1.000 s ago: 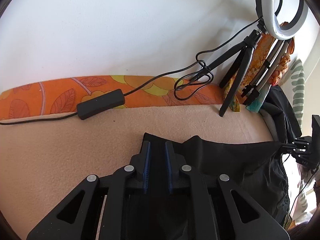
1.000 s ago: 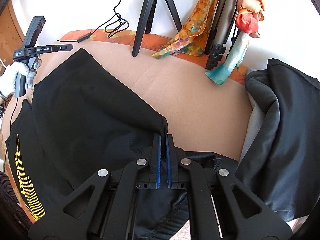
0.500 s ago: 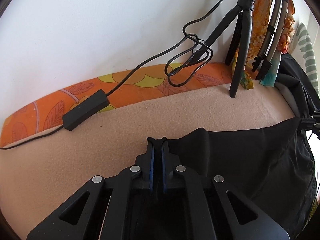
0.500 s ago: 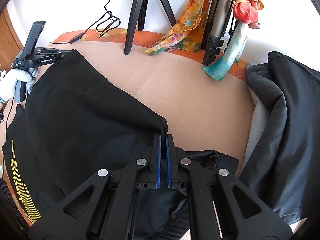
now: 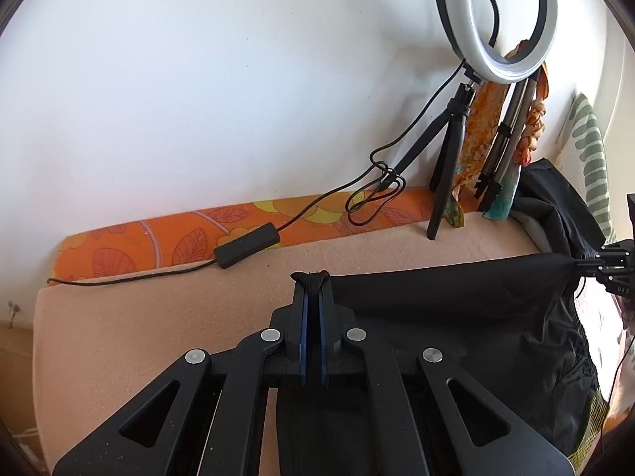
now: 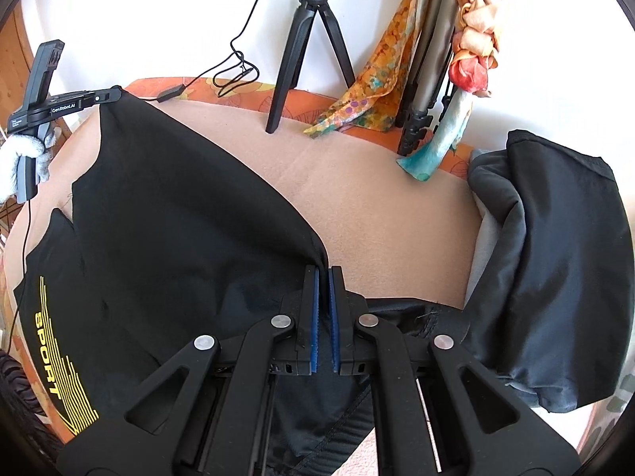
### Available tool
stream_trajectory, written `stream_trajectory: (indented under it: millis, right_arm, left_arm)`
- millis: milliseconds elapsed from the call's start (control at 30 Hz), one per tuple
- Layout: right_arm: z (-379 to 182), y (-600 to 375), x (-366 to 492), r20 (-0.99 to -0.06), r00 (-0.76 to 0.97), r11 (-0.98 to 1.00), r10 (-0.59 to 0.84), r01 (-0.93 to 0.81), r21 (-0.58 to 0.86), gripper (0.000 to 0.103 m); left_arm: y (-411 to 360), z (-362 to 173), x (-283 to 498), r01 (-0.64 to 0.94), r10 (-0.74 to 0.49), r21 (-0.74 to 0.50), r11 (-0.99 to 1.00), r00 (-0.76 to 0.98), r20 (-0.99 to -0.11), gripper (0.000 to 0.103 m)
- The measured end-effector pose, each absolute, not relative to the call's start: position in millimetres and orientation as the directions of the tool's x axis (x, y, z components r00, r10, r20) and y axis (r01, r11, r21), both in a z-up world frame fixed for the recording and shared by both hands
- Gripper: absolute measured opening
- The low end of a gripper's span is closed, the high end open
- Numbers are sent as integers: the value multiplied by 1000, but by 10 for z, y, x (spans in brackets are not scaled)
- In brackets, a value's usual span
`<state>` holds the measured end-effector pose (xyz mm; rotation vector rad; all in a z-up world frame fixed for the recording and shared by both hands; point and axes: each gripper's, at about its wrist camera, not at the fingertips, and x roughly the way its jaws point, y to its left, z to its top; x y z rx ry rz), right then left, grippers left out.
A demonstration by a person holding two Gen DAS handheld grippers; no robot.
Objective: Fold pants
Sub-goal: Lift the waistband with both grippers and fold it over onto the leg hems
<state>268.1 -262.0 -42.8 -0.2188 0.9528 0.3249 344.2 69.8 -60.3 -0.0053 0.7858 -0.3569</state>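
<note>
**Both hand-held grippers clamped on one edge of the pants**

Left hand-held gripper point(image 5: 312, 283): jaws are pressing together on a bunched corner of the black pants point(image 5: 456, 317), fabric poking out just past the fingertips. From there the edge is running taut off to its right, ending at the right hand-held gripper point(image 5: 583, 263).

Right hand-held gripper point(image 6: 322, 273): jaws are closing on the other corner of the same edge. The cloth is stretching away to its left, up to the left hand-held gripper point(image 6: 115, 93), which a gloved hand point(image 6: 20, 158) is gripping.

The rest of the pants is draping down onto the beige blanket point(image 6: 377, 198); yellow "SPORT" print point(image 6: 47, 353) is showing low on the left. Ahead of the right hand-held gripper a black tripod point(image 6: 309, 51) is standing. To its right a dark garment pile point(image 6: 555, 269) is lying, apart from the pants.
</note>
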Motion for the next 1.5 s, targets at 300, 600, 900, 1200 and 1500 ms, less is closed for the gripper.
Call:
stream_trajectory:
  millis: [300,600,900,1200,1500]
  right_arm:
    - [-45,-2473,2071,-790,586,917,179,-391,-83,5]
    - [25,-2335,1251,-768,611,898,193,-426,-113,5]
    - [-277,-2239,407,-770,603,875,209,-466,-127,5]
    - [-751,-2140,-74,-796,572,856,201,-497,-141,5]
    - [-964,-2127,-265,-790,580,850,200,-503,-154,5]
  left_arm:
    - [872,-277,2716,319,-347,-164,934,690,-635,2]
    - [924,-164,1830,344,-362,-153,927,705,-609,2]
    - [914,-534,1049,351,-356,-146,925,664,-657,2]
    - [871,-968,712,351,-332,-132,927,605,-723,2]
    - [1018,-1128,526,362,-327,-127,924,571,-753,3]
